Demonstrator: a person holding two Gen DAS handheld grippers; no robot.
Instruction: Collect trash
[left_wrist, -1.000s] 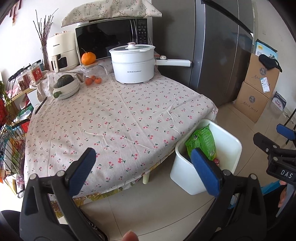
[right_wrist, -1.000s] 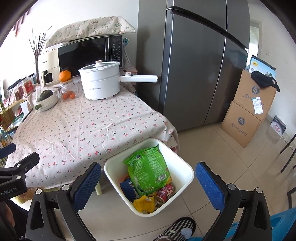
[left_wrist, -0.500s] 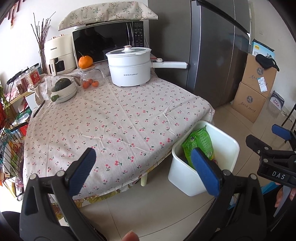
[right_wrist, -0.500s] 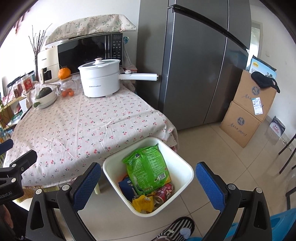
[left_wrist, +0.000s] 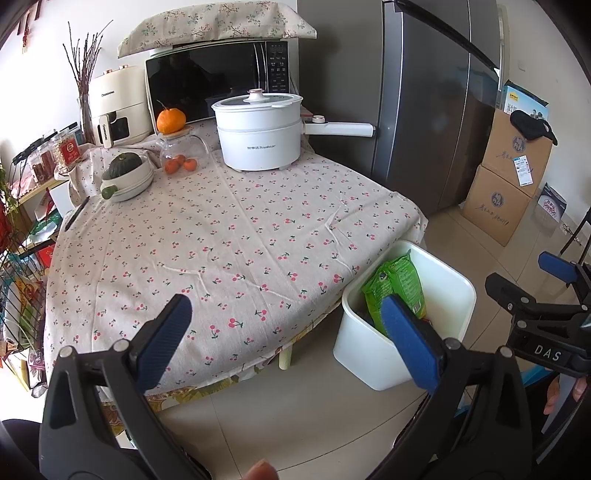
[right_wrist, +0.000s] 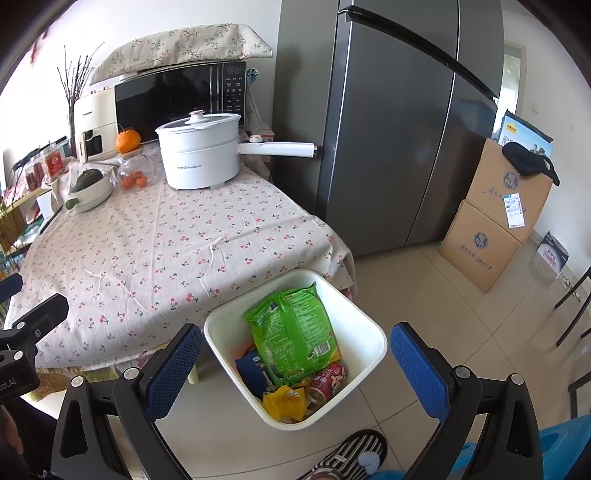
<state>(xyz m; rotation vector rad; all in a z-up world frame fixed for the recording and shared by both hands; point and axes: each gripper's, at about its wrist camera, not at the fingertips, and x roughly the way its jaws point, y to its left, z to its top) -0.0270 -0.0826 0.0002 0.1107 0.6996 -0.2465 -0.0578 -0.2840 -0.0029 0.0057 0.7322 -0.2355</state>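
Hand-held grippers (right_wrist: 295, 354) agape above bin (right_wrist: 373, 332)

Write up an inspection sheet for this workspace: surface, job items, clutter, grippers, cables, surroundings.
Surface: table under cherry-print cloth, middle bare.
Job's things: white bin on the floor at the table corner, holding a green bag, red can, yellow wrapper and blue packet.
Clutter: electric pot, glass jar, orange, bowl with squash, at the far edge.
Grippers: left gripper and right gripper open, empty.
Cables: nothing seen.
Surroundings: microwave, fridge, stacked boxes.
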